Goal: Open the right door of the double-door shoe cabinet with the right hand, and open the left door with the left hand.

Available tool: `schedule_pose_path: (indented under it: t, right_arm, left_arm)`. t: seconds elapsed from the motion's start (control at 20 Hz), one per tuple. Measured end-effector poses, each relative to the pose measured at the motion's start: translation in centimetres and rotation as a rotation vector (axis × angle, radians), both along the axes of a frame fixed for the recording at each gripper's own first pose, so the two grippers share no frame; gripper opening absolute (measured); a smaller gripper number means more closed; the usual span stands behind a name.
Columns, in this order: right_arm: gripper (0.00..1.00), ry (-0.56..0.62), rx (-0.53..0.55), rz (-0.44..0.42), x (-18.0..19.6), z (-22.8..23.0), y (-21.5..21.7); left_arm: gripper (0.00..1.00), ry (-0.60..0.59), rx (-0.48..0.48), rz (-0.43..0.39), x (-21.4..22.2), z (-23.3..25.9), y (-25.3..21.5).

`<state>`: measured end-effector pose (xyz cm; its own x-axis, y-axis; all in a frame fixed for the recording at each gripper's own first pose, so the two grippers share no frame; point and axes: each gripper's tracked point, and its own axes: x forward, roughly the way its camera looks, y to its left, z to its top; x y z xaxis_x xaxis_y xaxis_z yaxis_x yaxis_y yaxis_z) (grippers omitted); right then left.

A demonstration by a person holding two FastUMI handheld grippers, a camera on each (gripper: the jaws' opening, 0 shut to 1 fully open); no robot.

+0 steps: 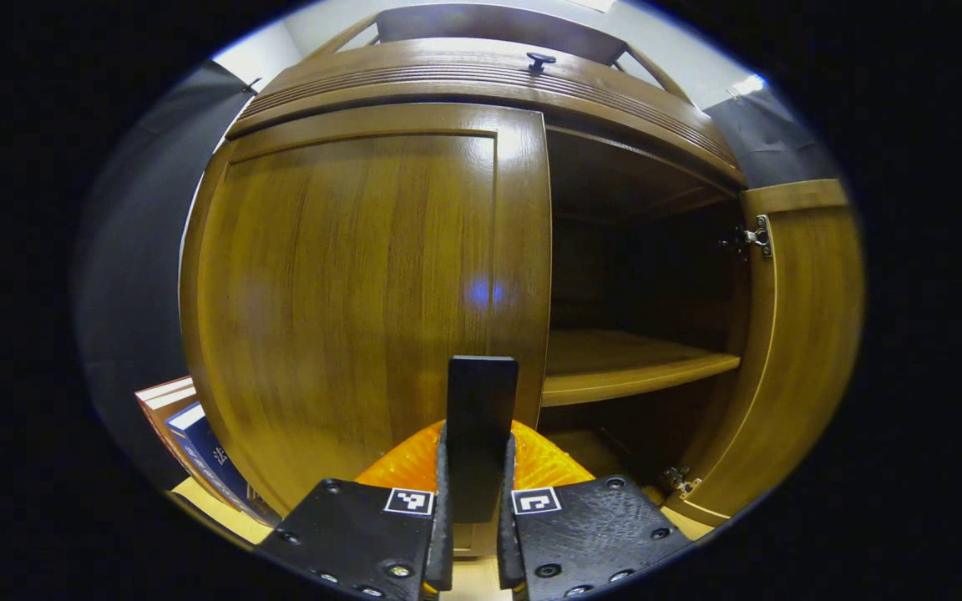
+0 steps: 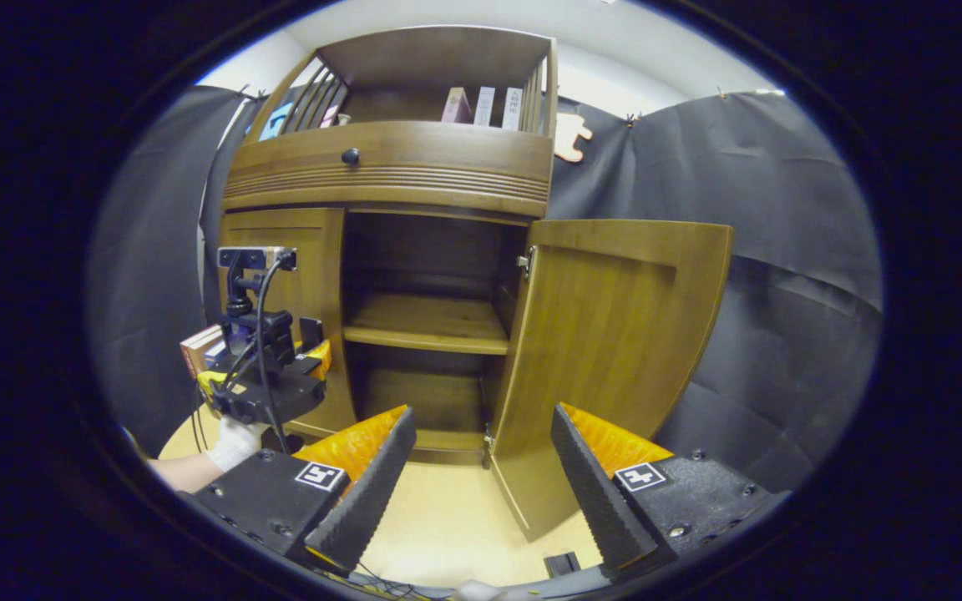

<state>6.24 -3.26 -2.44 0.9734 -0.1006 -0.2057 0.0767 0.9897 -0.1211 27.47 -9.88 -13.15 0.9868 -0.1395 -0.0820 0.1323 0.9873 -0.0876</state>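
The left gripper (image 1: 475,467) is clenched on the stiff left door's (image 1: 364,300) handle (image 1: 482,417); rigid wood should swing smoothly on its hinges. The right gripper (image 2: 481,476) hangs released before the open right door (image 2: 606,334).

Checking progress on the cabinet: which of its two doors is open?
The right door, swung wide off its hinge; the left door is shut, with the left gripper at its edge.

One cabinet (image 2: 389,167), two doors, two grippers, three books.

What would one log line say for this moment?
right door: open | left door: closed | left gripper: shut on handle | right gripper: open
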Motion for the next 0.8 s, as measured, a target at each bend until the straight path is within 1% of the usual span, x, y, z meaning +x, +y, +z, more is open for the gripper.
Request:
schedule_pose_path:
  t: [0.1,0.15,0.2,0.35,0.55,0.65,0.8]
  right_arm:
    - [1.0,0.0,0.001,0.01,-0.2,0.0,0.2]
    - [1.0,-0.001,-0.001,0.018,-0.2,0.0,0.3]
    - [1.0,0.004,-0.001,0.027,-0.4,-0.3,0.5]
    - [1.0,0.033,0.021,0.081,-0.7,-1.4,1.9]
    - [1.0,0.038,0.035,0.148,-1.2,-2.0,4.0]
    - [1.0,0.033,0.035,0.171,-1.5,-2.0,4.8]
    - [1.0,0.037,0.055,0.197,-1.8,-2.5,5.8]
  left_arm:
    - [0.2,-0.002,0.001,-0.027,-0.9,-0.1,0.0]
    - [0.28,-0.007,-0.002,-0.039,-1.6,0.0,0.2]
    - [0.2,-0.01,-0.001,-0.053,-2.3,0.1,0.3]
    - [0.2,0.007,-0.024,-0.094,-4.4,0.1,0.8]
    - [0.2,0.001,-0.003,-0.134,-7.4,0.3,1.9]
    - [0.19,0.009,-0.013,-0.141,-9.0,0.4,2.6]
    - [0.2,0.019,-0.003,-0.136,-11.1,0.4,4.2]
